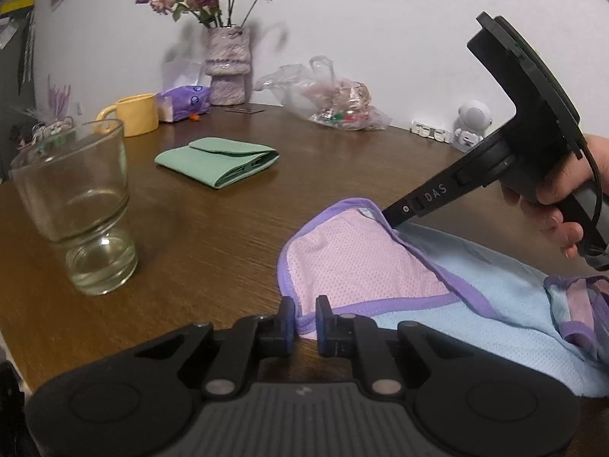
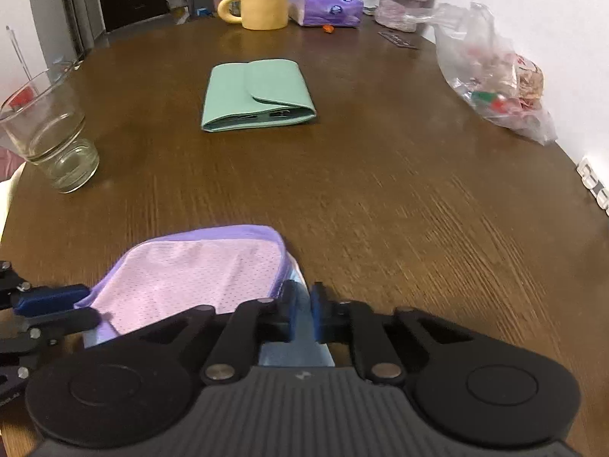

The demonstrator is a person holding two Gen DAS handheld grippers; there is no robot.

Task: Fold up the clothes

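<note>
The left gripper is matte black, with two round discs at five and seven o'clock of a grey ribbed centre plate, silver rivets on the linkage arms, and blue pads on its fingers. The right gripper is the same build; seen from the side, its long black bar reads "DAS" in pale letters, with a black cable trailing by the hand.

1. The left wrist camera sits low and close behind its own fingers, facing across the wooden table to the wall.
2. The right wrist camera looks similarly along the table.
3. Both share the green folded cloth and glass.
</note>
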